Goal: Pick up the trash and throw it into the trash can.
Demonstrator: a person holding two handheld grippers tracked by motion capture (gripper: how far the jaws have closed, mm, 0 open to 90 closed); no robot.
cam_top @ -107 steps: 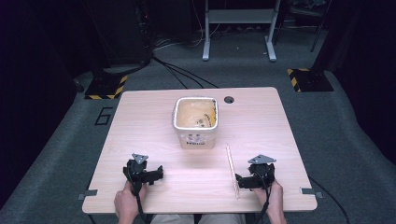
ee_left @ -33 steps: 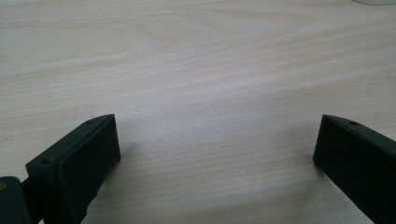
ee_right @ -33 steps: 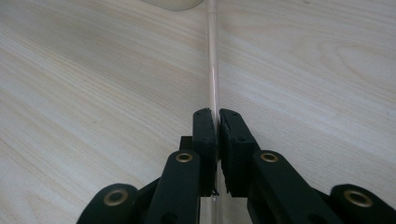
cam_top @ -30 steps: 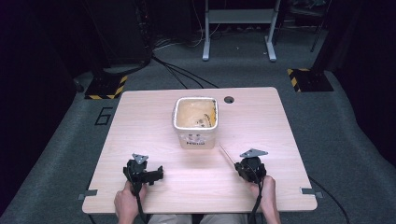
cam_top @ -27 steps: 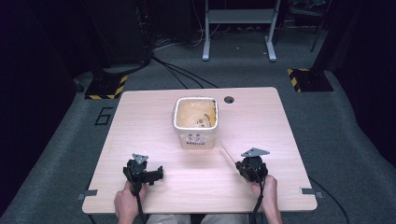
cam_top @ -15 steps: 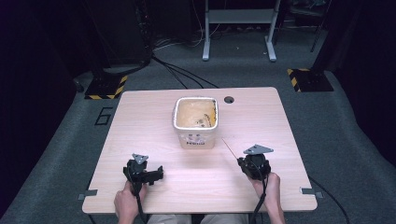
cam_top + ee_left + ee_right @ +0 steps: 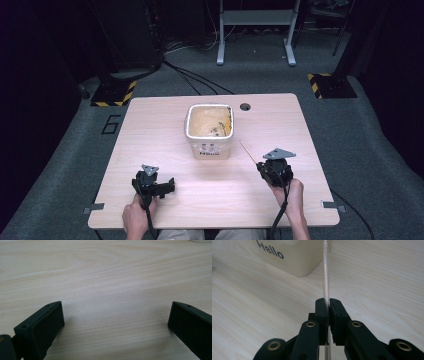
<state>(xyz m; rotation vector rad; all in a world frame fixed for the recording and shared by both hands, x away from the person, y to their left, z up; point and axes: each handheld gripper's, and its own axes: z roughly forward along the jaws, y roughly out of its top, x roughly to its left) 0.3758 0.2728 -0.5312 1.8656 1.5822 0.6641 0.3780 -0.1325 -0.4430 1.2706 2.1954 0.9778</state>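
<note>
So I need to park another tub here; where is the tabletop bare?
Bare wood lies left of the tub out to the table edge, right of it past the cable hole, and between the left gripper and right gripper. It is crowded where the stick points toward the tub.

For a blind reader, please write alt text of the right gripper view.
The right gripper is shut on a thin pale stick that points away toward a cream tub printed with "Hello". Below lies a light wooden table.
</note>
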